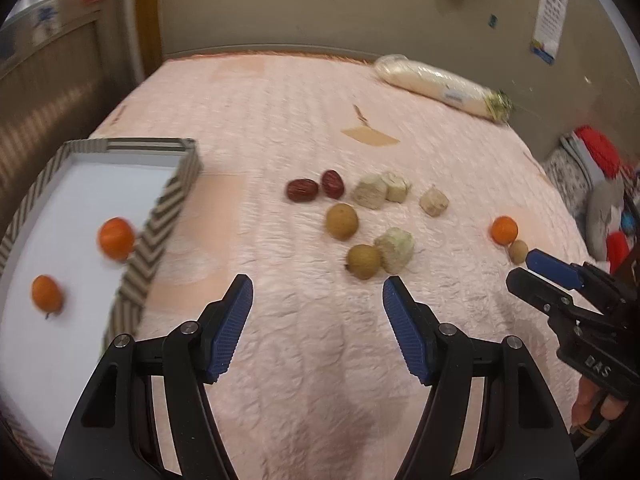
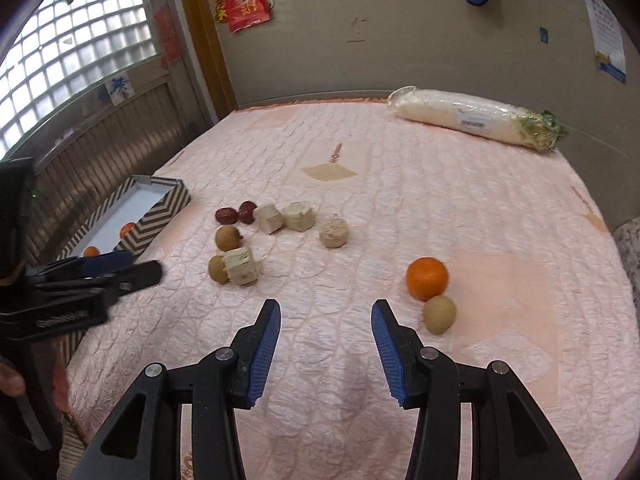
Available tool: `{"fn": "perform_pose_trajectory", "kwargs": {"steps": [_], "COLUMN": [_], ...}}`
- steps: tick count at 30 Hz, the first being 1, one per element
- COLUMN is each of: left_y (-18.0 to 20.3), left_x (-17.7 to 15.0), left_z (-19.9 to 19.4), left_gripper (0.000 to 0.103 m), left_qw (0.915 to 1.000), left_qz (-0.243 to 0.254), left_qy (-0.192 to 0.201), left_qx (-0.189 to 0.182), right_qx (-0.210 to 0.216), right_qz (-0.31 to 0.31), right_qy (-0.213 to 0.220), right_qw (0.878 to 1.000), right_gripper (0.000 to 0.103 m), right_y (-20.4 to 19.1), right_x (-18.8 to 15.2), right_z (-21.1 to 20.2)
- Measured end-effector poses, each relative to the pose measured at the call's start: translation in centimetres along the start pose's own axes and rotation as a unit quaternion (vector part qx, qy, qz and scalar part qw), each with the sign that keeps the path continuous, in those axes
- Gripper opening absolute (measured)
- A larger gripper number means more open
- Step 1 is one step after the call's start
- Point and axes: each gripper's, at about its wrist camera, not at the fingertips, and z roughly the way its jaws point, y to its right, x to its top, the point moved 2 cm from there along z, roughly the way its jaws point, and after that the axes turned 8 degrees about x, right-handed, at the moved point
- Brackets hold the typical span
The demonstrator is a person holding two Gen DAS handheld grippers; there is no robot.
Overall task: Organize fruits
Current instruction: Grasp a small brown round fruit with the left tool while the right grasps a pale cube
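Both claws hang empty over the pink bed, the left claw (image 1: 318, 292) wide and the right claw (image 2: 326, 316) narrower beside the loose orange (image 2: 426, 278), since two oranges already sit in the striped tray (image 1: 160, 216) farther off.

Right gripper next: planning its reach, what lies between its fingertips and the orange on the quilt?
Only bare pink quilt lies between the right gripper and the orange, as the right wrist view shows. A small brown fruit touches the orange on its near side.

Bare quilt (image 2: 320, 360) ahead of both grippers, fruit cluster (image 2: 240, 248) mid-table, striped tray wall (image 1: 160, 216) blocking left edge
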Motion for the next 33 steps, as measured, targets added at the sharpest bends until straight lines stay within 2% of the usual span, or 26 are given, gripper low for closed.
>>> {"fn": "perform_pose_trajectory", "kwargs": {"steps": [4, 8, 10, 15, 16, 17, 18, 19, 21, 22, 29, 32, 33], "left_y": [0.6, 1.5, 2.0, 2.2, 2.3, 2.4, 2.4, 2.4, 2.1, 1.8, -0.2, -0.7, -0.9], "left_x": [0.3, 0.3, 0.4, 0.8, 0.9, 0.9, 1.0, 1.0, 1.0, 1.0, 0.5, 0.3, 0.2], "left_z": [1.6, 3.0, 3.6, 4.7, 4.8, 4.9, 5.0, 5.0, 5.0, 5.0, 4.1, 3.6, 3.4], "left_gripper": [0.068, 0.068, 0.068, 0.068, 0.064, 0.054, 0.05, 0.041, 0.033, 0.024, 0.022, 0.023, 0.023], "left_qw": [0.9997, 0.9984, 0.9977, 0.9972, 0.997, 0.9967, 0.9965, 0.9962, 0.9964, 0.9967, 0.9987, 0.9991, 0.9992], "left_qz": [0.024, 0.047, 0.063, 0.067, 0.069, 0.073, 0.079, 0.083, 0.08, 0.076, 0.046, 0.04, 0.037], "left_qy": [-0.008, -0.025, -0.026, -0.03, -0.029, -0.029, -0.027, -0.026, -0.026, -0.026, -0.02, -0.016, -0.015], "left_qx": [0.006, -0.015, -0.003, -0.016, -0.018, -0.018, -0.01, -0.007, -0.011, -0.012, 0.0, 0.007, 0.009], "right_qx": [0.002, 0.005, 0.009, 0.014, 0.016, 0.016, 0.016, 0.016, 0.02, 0.022, 0.05, 0.044, 0.045], "right_qz": [-0.007, -0.004, -0.004, -0.016, -0.02, -0.024, -0.029, -0.032, -0.041, -0.045, -0.065, -0.075, -0.076], "right_qy": [-0.006, -0.011, -0.012, -0.019, -0.021, -0.022, -0.023, -0.024, -0.026, -0.027, -0.042, -0.052, -0.055], "right_qw": [1.0, 1.0, 1.0, 1.0, 0.999, 0.999, 0.999, 0.999, 0.999, 0.998, 0.996, 0.995, 0.995], "right_gripper": [0.046, 0.046, 0.046, 0.046, 0.046, 0.046, 0.046, 0.046, 0.045, 0.045, 0.046, 0.045, 0.042], "right_y": [-0.4, -0.3, -0.3, -0.9, -1.1, -1.2, -1.4, -1.5, -2.0, -2.2, -4.1, -4.7, -4.8], "right_x": [-0.1, -0.2, -0.2, 0.0, 0.1, 0.2, 0.4, 0.4, 0.7, 0.8, 1.9, 2.4, 2.5], "right_z": [0.4, 0.7, 0.9, 1.6, 1.8, 2.0, 2.2, 2.3, 2.8, 3.0, 6.3, 8.3, 8.8]}}
